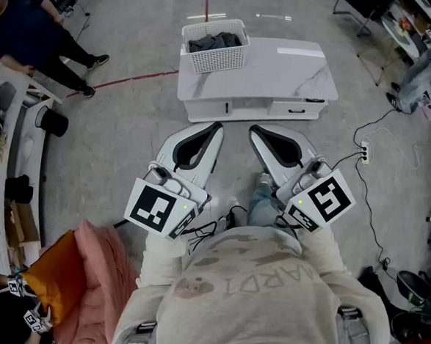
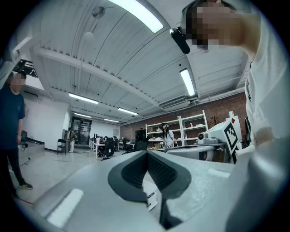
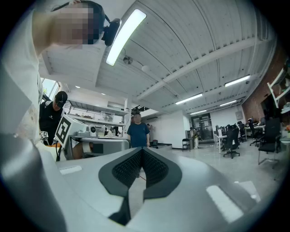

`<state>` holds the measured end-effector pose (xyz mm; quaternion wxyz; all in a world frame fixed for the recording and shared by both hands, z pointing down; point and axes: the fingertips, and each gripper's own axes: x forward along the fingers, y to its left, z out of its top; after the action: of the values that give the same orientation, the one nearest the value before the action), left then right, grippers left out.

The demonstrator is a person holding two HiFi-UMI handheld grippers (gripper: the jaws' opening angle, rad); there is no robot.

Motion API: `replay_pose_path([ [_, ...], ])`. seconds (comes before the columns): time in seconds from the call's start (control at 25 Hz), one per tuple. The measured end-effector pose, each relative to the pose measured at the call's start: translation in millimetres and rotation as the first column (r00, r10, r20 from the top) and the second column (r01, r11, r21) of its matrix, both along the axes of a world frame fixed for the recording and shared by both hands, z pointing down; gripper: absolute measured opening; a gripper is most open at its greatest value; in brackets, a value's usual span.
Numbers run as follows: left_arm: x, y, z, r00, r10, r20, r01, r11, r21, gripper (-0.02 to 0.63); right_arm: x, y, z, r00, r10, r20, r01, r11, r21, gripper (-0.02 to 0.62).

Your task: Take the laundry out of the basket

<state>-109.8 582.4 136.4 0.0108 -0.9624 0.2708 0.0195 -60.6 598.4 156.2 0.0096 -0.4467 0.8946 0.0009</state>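
Note:
A white slatted basket (image 1: 217, 57) stands on the left end of a low white table (image 1: 288, 77), far ahead of me on the floor. Dark grey laundry (image 1: 214, 40) fills it. I hold both grippers close to my chest, well short of the table. The left gripper (image 1: 216, 126) is shut with nothing in it, and its dark pads (image 2: 136, 170) meet at the tip. The right gripper (image 1: 255, 131) is shut too and holds nothing, its pads (image 3: 154, 168) closed together. Both gripper views point up at the ceiling and room, and neither shows the basket.
A pink and orange heap of cloth (image 1: 94, 269) lies at my lower left. A person in dark clothes (image 1: 27, 22) is at the upper left beside a workbench (image 1: 3, 153). A power strip with cable (image 1: 364, 150) lies on the floor to the right.

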Motion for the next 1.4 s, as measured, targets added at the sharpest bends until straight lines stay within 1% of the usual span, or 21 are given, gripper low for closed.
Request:
replay_pose_path([
  [0.52,7,-16,3,1.0,-0.015,-0.001,0.015,1.0,-0.012,0.0,8,-18,1,1.0,-0.019,0.01,0.019,1.0,-0.006,0.027],
  [0.64,10,-26,5,1.0,-0.023,-0.002,0.023,1.0,-0.02,0.0,12,-28,2,1.0,-0.024,0.02,0.024,1.0,-0.013,0.027],
  [0.8,20,-48,8,0.999,-0.039,0.002,0.039,0.999,-0.027,0.0,24,-53,5,0.998,-0.035,0.057,0.036,0.999,-0.023,0.028],
  [0.96,38,-82,10,0.998,-0.066,0.008,0.066,0.997,-0.028,0.0,45,-90,10,0.997,-0.053,0.052,0.055,0.998,-0.027,0.028],
  [1.12,63,-122,3,0.996,-0.094,0.0,0.094,0.995,-0.022,0.0,68,-129,6,0.992,-0.114,0.053,0.116,0.993,-0.03,0.028],
  [1.24,86,-152,-5,0.993,-0.12,0.001,0.12,0.993,-0.015,0.0,89,-158,0,0.987,-0.152,0.054,0.154,0.988,-0.026,0.028],
  [1.4,126,-191,-7,0.988,-0.152,0.003,0.152,0.988,-0.008,0.0,130,-195,0,0.979,-0.194,0.056,0.196,0.98,-0.021,0.028],
])
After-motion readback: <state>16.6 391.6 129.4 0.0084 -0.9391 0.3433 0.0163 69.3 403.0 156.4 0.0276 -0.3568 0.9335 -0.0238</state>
